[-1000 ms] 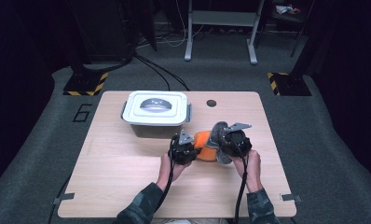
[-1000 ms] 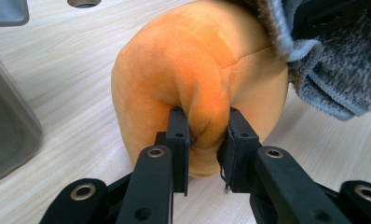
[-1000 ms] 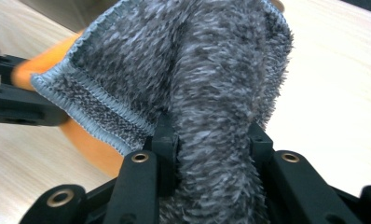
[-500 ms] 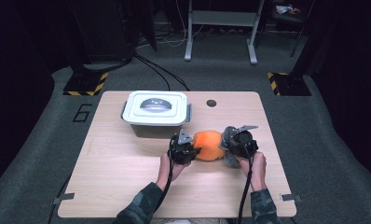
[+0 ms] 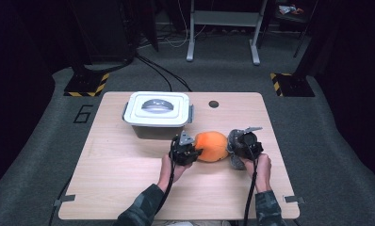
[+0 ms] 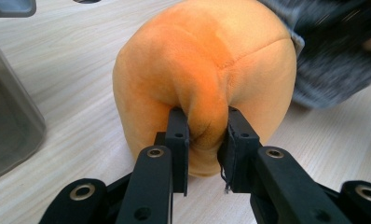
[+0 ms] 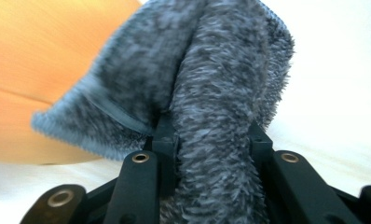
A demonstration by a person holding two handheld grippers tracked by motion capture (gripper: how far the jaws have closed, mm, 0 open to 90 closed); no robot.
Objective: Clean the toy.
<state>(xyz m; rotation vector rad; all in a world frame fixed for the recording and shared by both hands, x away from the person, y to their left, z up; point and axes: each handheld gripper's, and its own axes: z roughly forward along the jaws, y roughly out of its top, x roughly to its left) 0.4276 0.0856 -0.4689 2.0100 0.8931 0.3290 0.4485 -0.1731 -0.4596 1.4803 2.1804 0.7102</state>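
An orange plush ball (image 5: 211, 146) lies on the wooden table (image 5: 105, 183) between my two grippers. My left gripper (image 5: 194, 151) is at its left side, shut on a pinched fold of the orange plush (image 6: 207, 60); the fold bulges between the pads (image 6: 179, 135). My right gripper (image 5: 236, 149) is at the ball's right side, shut on a grey furry cloth (image 5: 236, 162). That grey cloth (image 7: 211, 70) fills the space between the right jaws and hangs against the orange plush (image 7: 44, 56). Past the ball, the left gripper view shows the grey cloth (image 6: 333, 70).
A grey box with a white latched lid (image 5: 157, 108) stands just behind and left of the ball, close to the left gripper. A small round hole (image 5: 214, 104) is in the table's far edge. Bare tabletop lies to the left and front.
My right gripper has moved right and down, away from the left one, taking the grey cloth with it. More of the orange ball now shows. The left gripper has stayed put.
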